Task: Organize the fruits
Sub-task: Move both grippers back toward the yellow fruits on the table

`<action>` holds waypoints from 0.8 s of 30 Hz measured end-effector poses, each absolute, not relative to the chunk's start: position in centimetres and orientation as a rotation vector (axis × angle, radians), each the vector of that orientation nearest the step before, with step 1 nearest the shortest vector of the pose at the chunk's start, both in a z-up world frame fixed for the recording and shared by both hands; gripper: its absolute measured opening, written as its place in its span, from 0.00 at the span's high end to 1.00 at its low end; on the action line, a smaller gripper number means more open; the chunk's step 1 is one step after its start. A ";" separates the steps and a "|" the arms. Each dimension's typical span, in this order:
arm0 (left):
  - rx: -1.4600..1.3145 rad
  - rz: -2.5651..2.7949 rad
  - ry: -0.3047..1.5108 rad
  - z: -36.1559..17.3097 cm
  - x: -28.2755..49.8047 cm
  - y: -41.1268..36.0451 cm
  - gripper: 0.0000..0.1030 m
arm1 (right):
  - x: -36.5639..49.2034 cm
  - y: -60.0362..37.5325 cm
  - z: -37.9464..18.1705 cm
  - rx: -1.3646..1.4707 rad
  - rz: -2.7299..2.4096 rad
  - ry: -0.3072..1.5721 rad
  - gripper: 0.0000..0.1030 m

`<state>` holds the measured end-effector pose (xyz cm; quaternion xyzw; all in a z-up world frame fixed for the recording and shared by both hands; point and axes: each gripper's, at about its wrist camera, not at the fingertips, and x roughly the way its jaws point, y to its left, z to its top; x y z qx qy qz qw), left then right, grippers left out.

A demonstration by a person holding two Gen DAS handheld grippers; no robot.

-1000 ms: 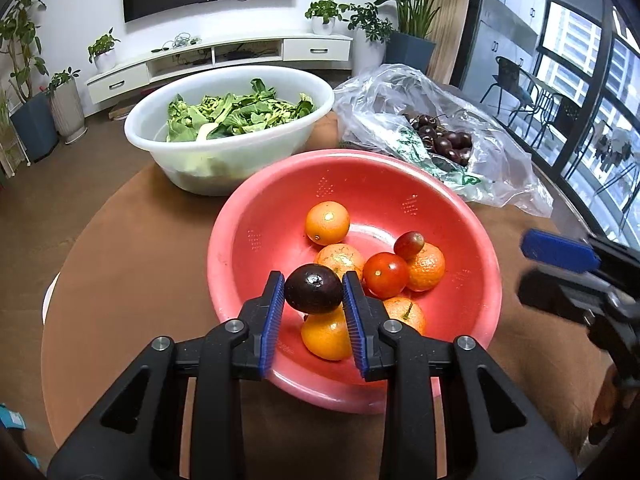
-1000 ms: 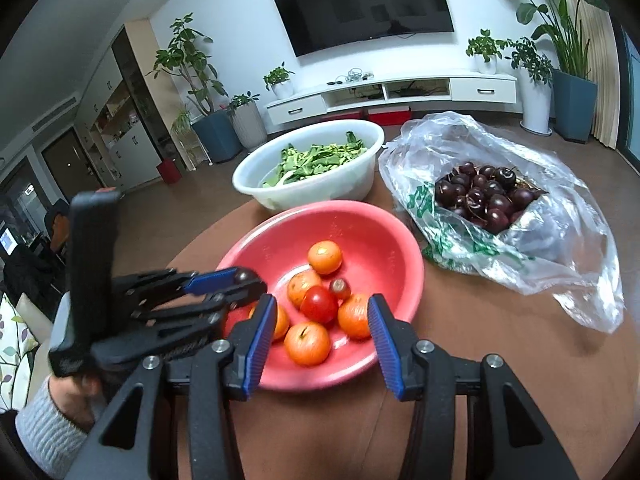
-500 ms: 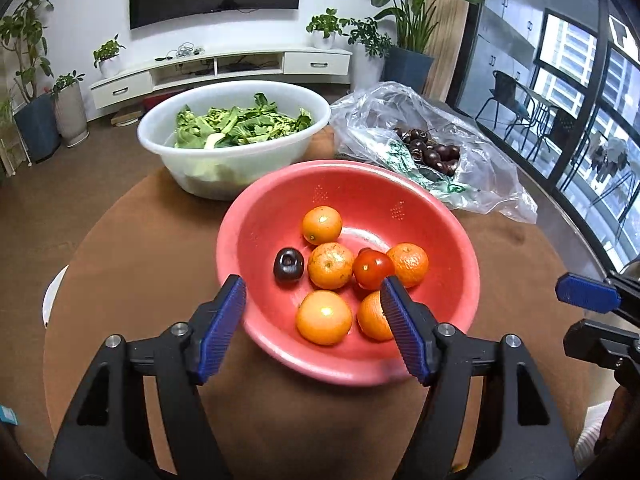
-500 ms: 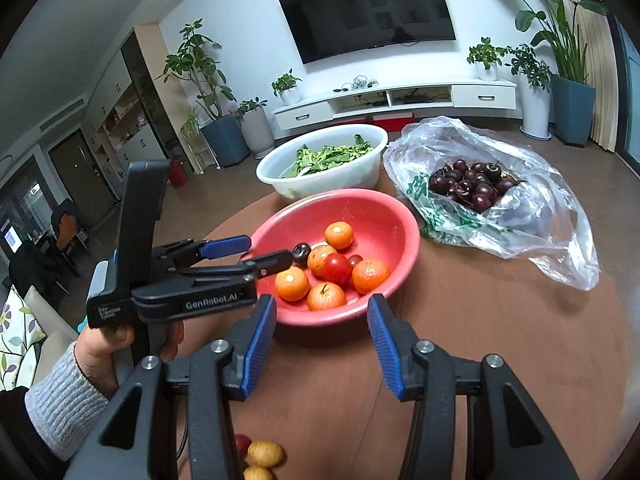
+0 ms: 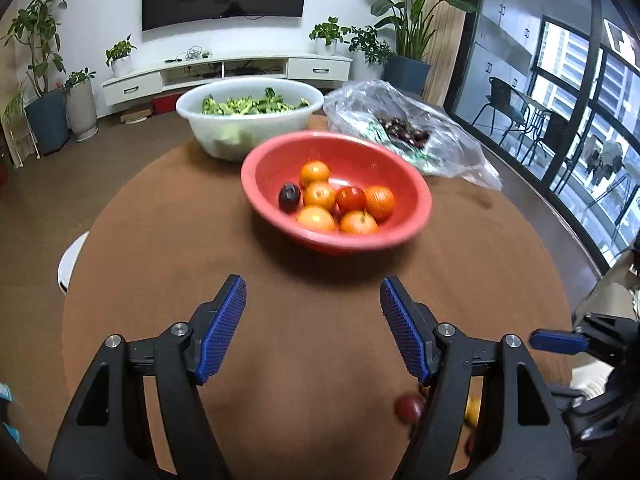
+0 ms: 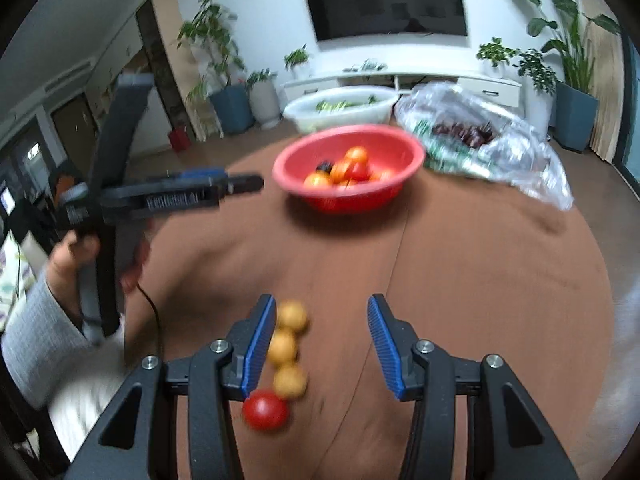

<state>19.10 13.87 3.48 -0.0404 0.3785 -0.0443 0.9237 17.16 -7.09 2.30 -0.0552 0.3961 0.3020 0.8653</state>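
A red bowl (image 5: 404, 236) on the brown round table holds several oranges, a red tomato (image 5: 351, 199) and a dark plum (image 5: 289, 197); it also shows in the right wrist view (image 6: 352, 200). My left gripper (image 5: 312, 304) is open and empty, well short of the bowl. My right gripper (image 6: 322, 322) is open and empty above the near table, with three small yellow fruits (image 6: 286, 346) and a red tomato (image 6: 265, 409) lying by its left finger. A red fruit (image 5: 409, 408) shows near the left gripper's right finger.
A white basin of greens (image 5: 250, 120) stands behind the red bowl. A clear plastic bag of dark cherries (image 5: 404, 132) lies at the back right. The table's front edge is close to both grippers.
My left gripper let the dark plum go into the red bowl, opened wide and drew back. My right gripper also drew back toward the loose fruits near the table's front.
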 end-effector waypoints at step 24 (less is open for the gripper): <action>-0.092 -0.092 0.793 2.1 14.0 13.6 0.34 | 16.0 -2.3 -2.0 -0.400 0.688 0.877 0.59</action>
